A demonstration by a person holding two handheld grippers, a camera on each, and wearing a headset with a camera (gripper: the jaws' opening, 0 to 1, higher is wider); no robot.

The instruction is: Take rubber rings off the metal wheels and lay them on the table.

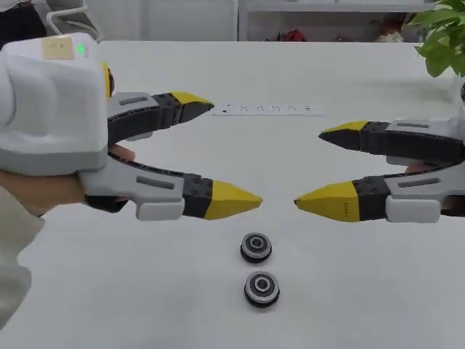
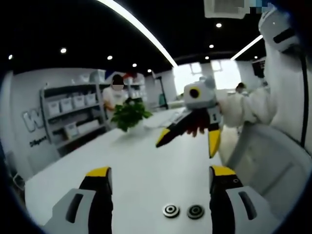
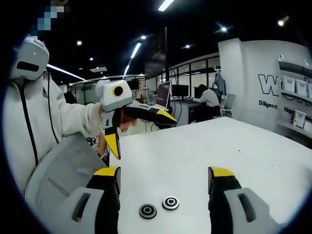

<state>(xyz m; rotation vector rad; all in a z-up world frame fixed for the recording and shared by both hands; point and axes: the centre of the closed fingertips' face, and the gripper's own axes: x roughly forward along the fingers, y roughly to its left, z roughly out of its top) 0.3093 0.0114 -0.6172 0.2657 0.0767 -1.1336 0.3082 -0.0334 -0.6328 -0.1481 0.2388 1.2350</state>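
Note:
Two small metal wheels lie flat on the white table (image 1: 145, 291), each with a black rubber ring around it: one (image 1: 256, 247) farther from me, one (image 1: 261, 289) nearer. My left gripper (image 1: 232, 153) hovers open above and left of them. My right gripper (image 1: 309, 169) faces it from the right, also open, with nothing between its jaws. In the left gripper view both wheels (image 2: 171, 210) (image 2: 195, 211) sit low between the open jaws of the left gripper (image 2: 161, 171), with the right gripper (image 2: 186, 148) beyond. In the right gripper view the wheels (image 3: 147, 211) (image 3: 170, 203) lie below the right gripper (image 3: 165, 171).
A white power strip (image 1: 269, 110) lies on the table behind the grippers. A green plant (image 1: 443, 36) stands at the far right corner. Shelves with bins (image 2: 73, 114) line the wall, and people sit at desks (image 3: 207, 100) in the background.

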